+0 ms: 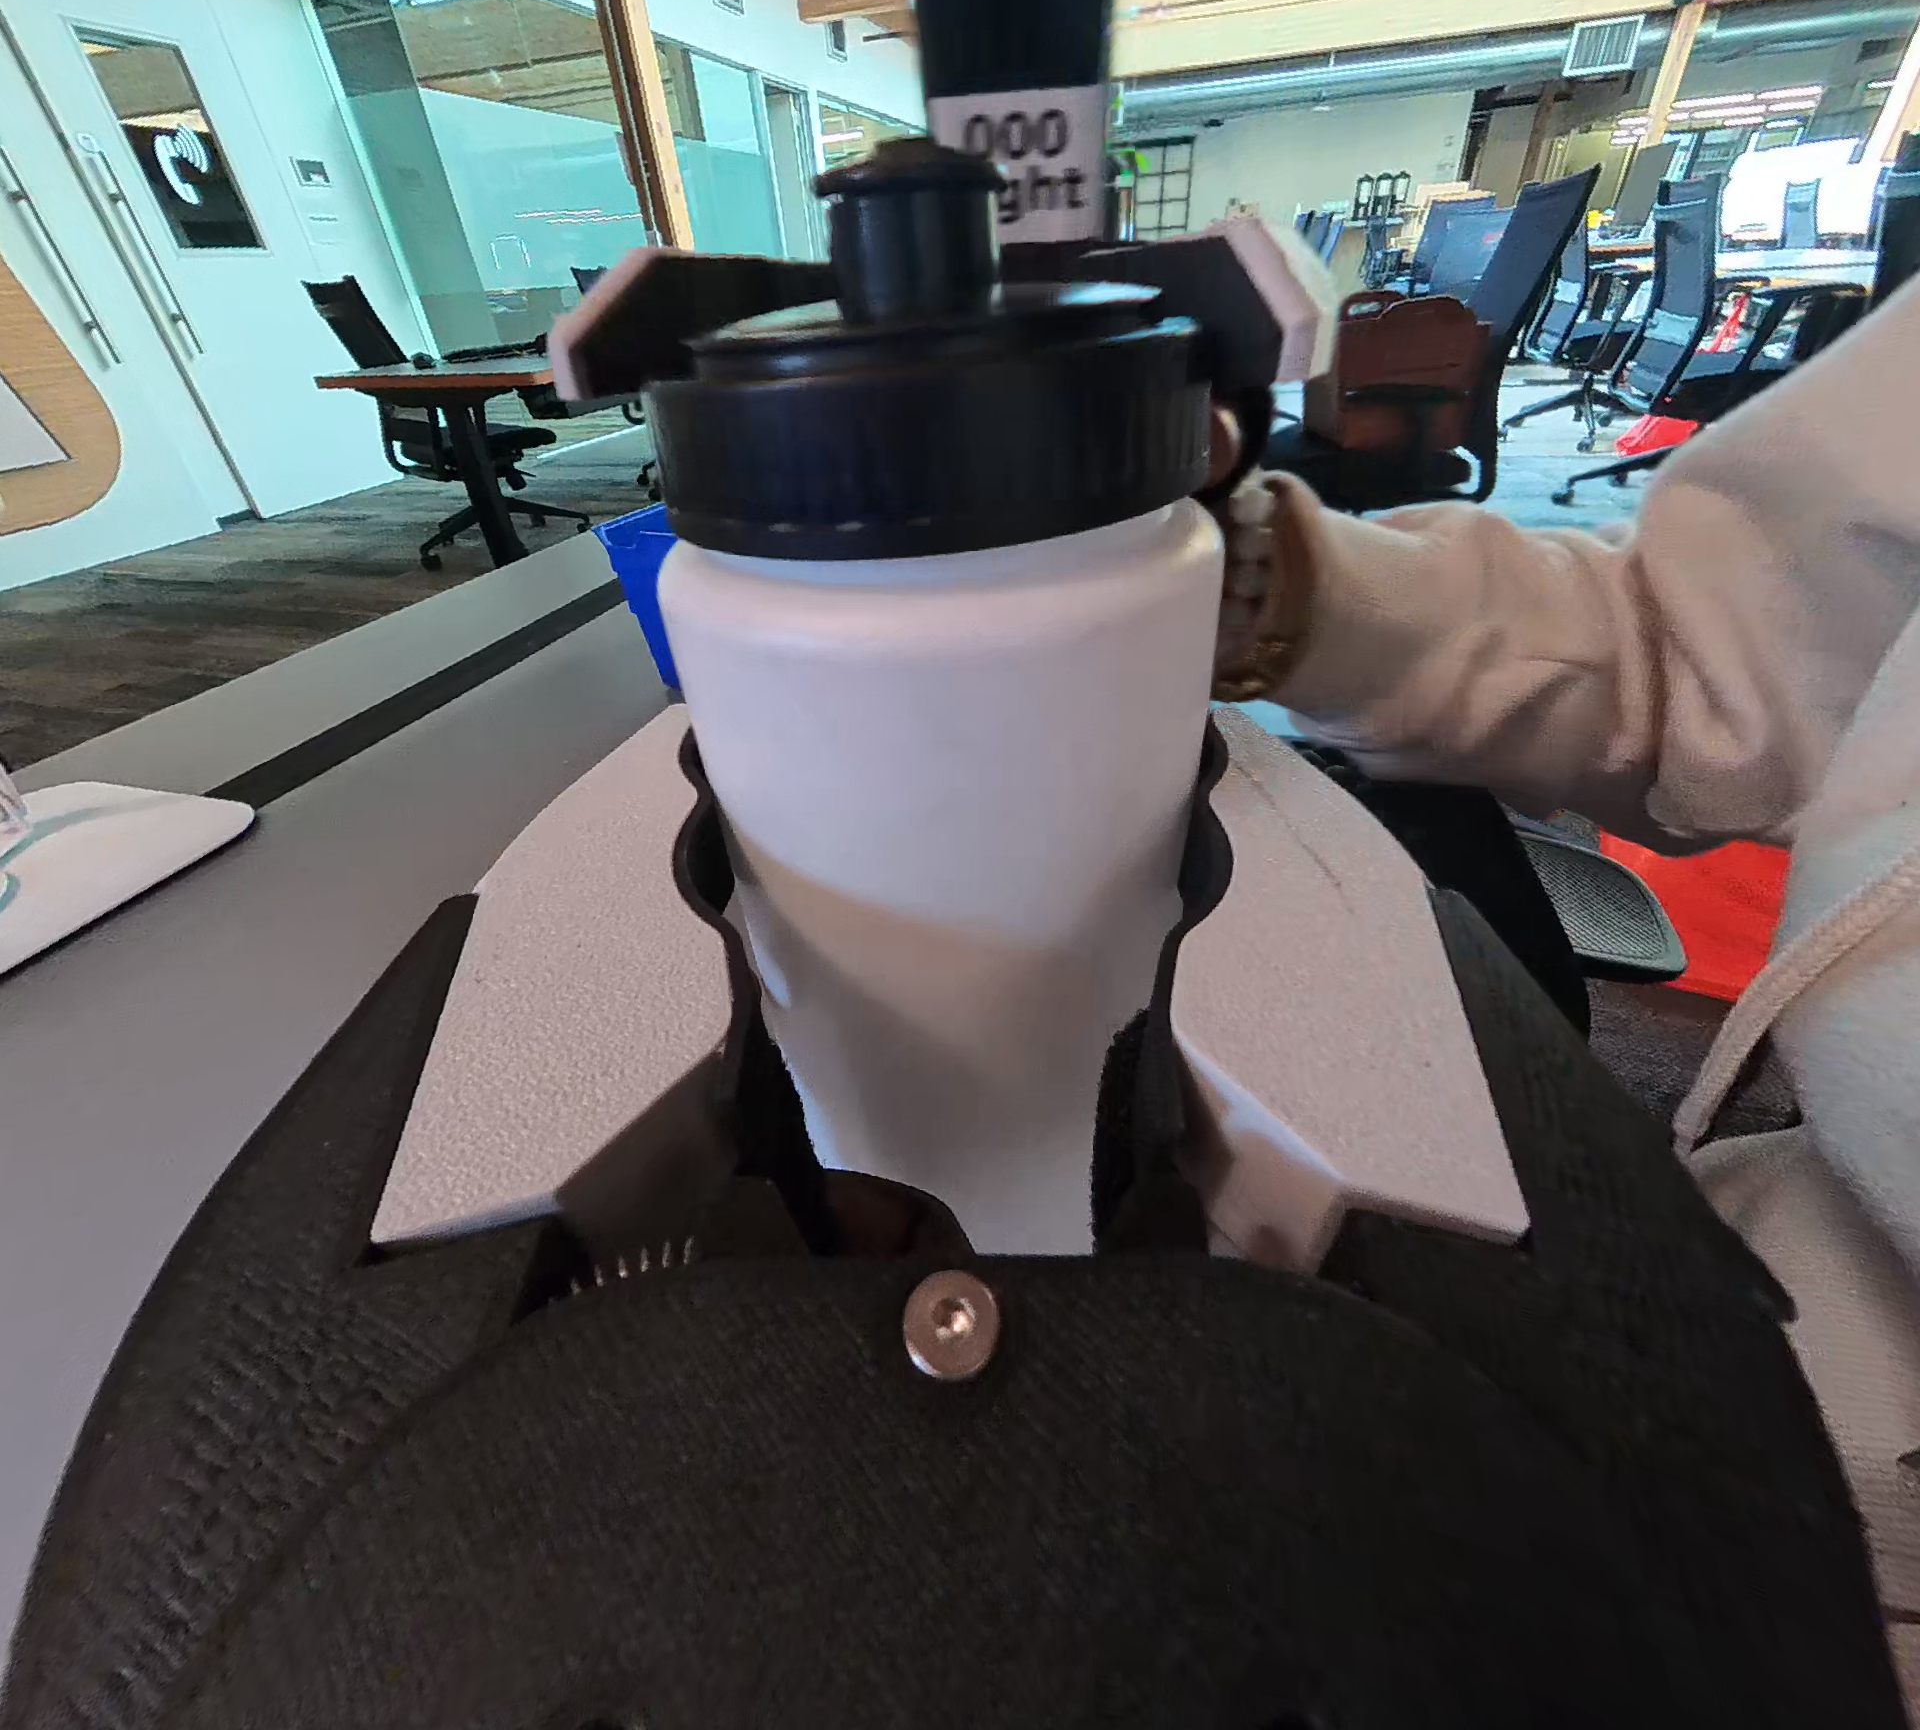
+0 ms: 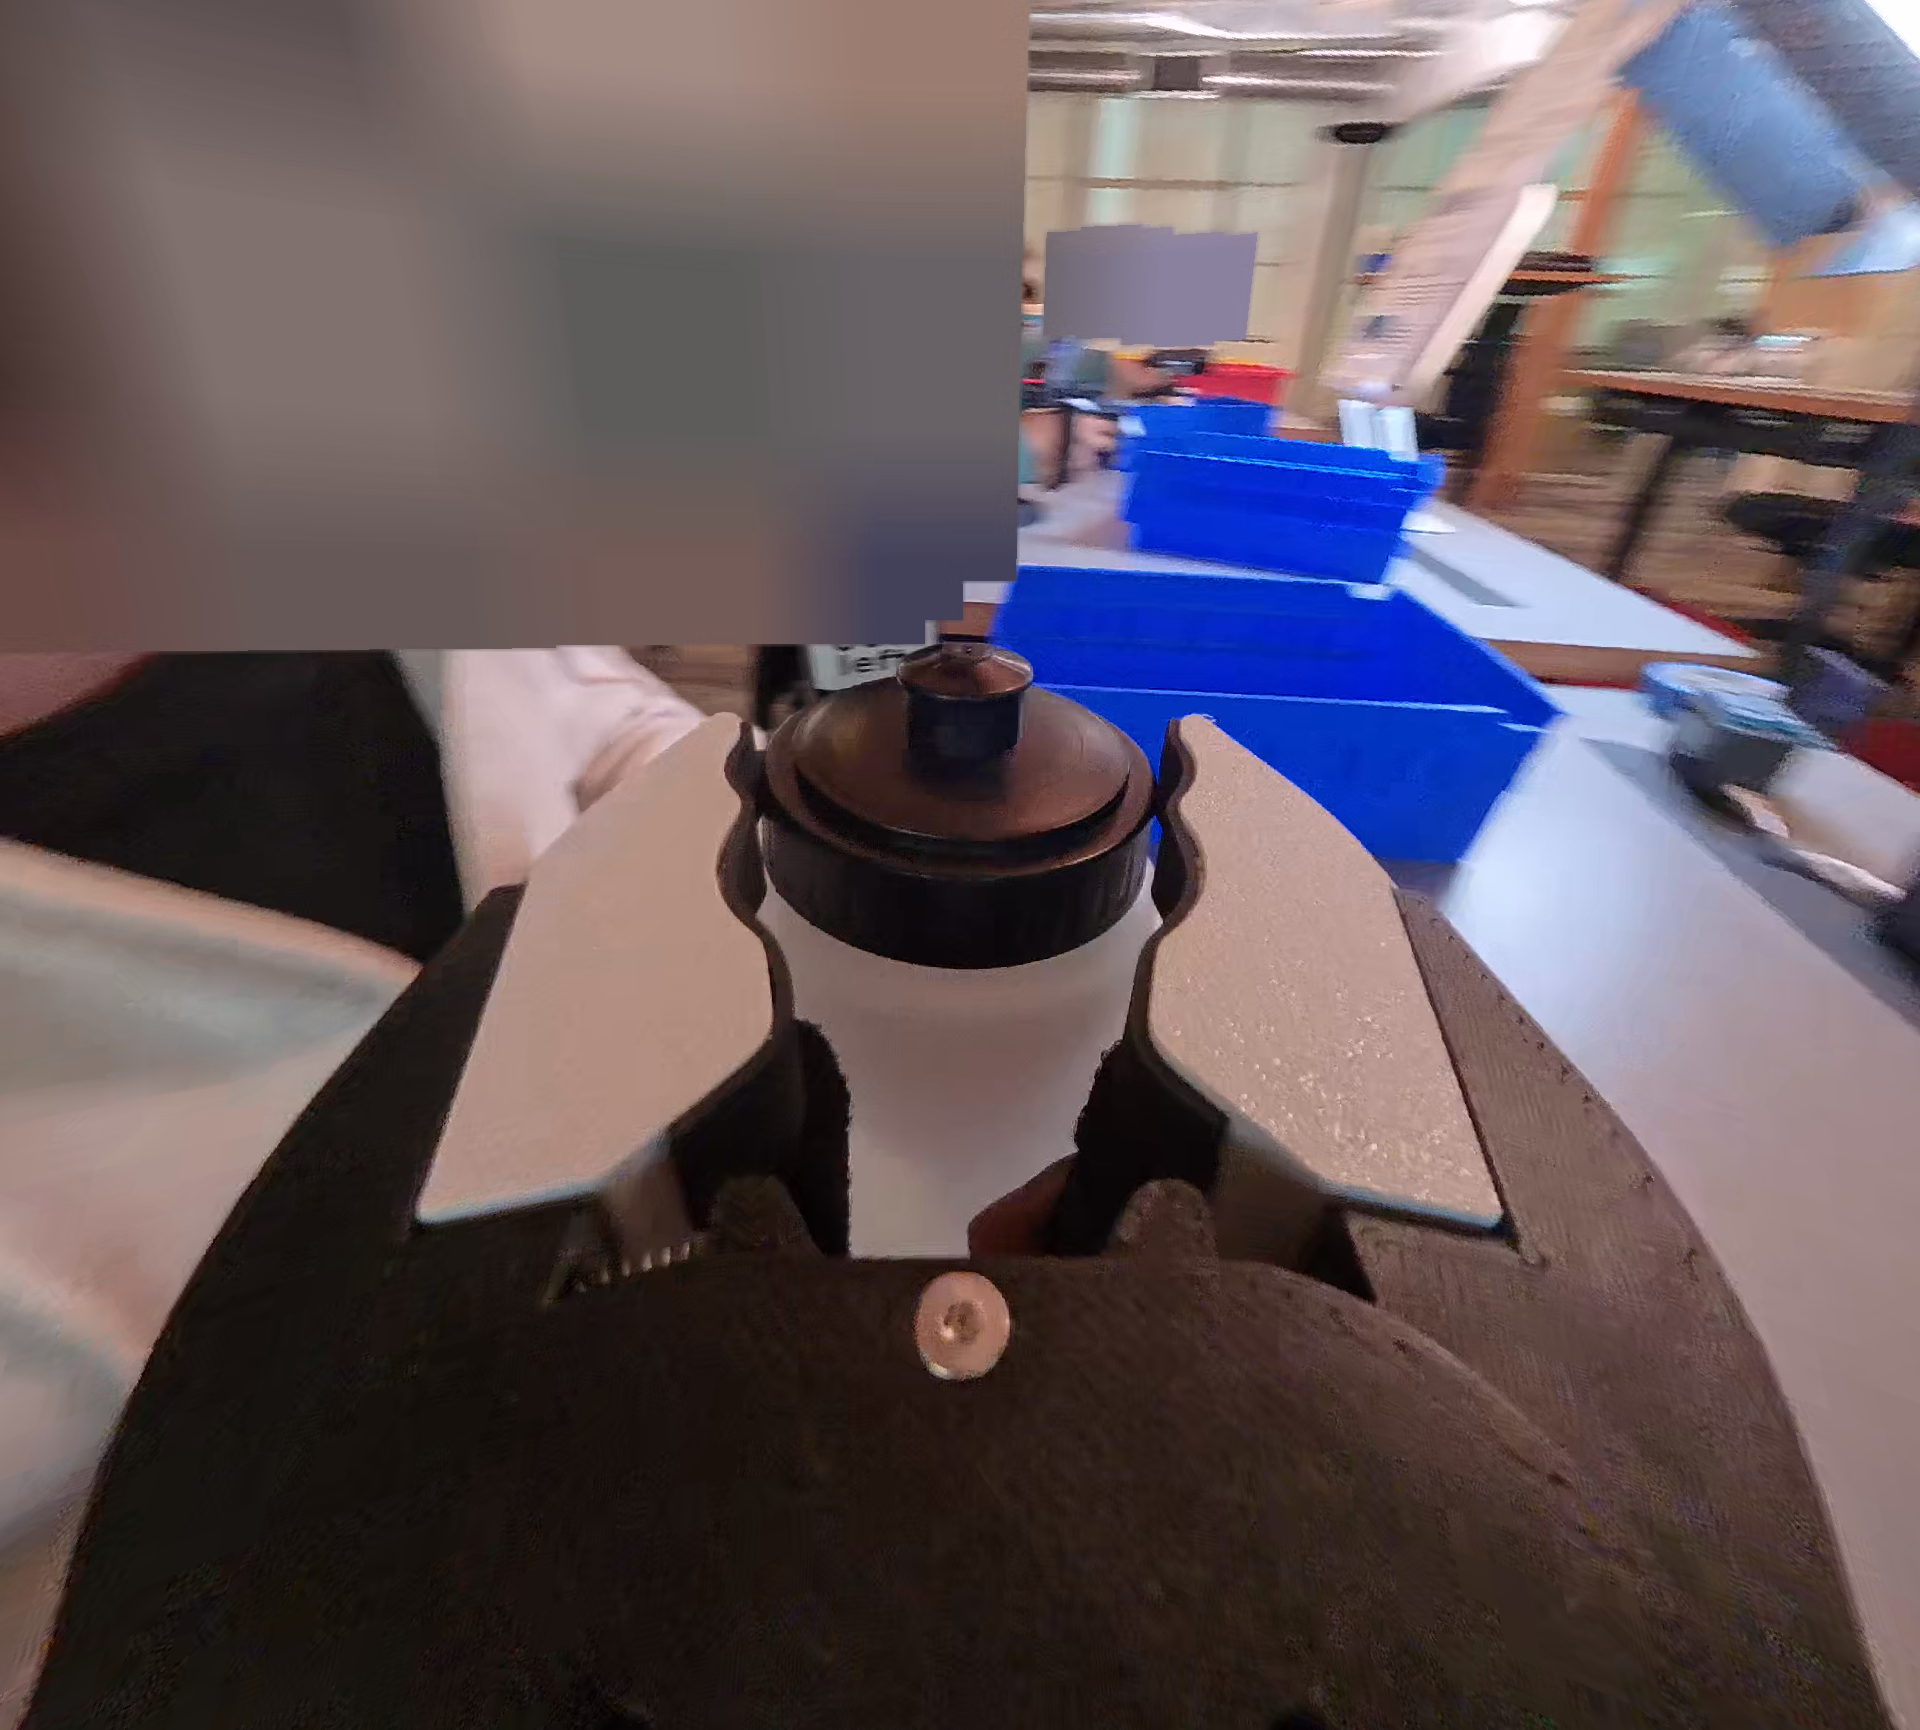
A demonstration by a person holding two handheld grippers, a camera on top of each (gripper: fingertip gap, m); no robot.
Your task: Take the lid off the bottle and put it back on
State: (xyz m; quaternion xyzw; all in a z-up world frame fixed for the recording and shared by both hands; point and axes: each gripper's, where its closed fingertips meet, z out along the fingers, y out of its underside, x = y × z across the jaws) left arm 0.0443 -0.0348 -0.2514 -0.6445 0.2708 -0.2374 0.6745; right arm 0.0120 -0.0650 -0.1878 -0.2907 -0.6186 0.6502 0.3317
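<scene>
The white bottle (image 1: 935, 797) stood upright, clamped at mid-body by the left gripper (image 1: 951, 839). The right gripper (image 2: 956, 807) straddled the black screw lid (image 2: 956, 859) from the far side, fingers narrow; contact could not be confirmed. Lid remained seated.

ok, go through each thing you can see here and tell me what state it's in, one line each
bottle: upright, white body clamped between the left tongs.
lid: black, on the bottle, sitting level; whether it is screwed tight cannot be told.
spout: on top of the lid, looks pushed down.
right tongs: fingers flank the lid with small gaps each side, not closed on it.
blue bins: on the table behind, open-topped.
</scene>
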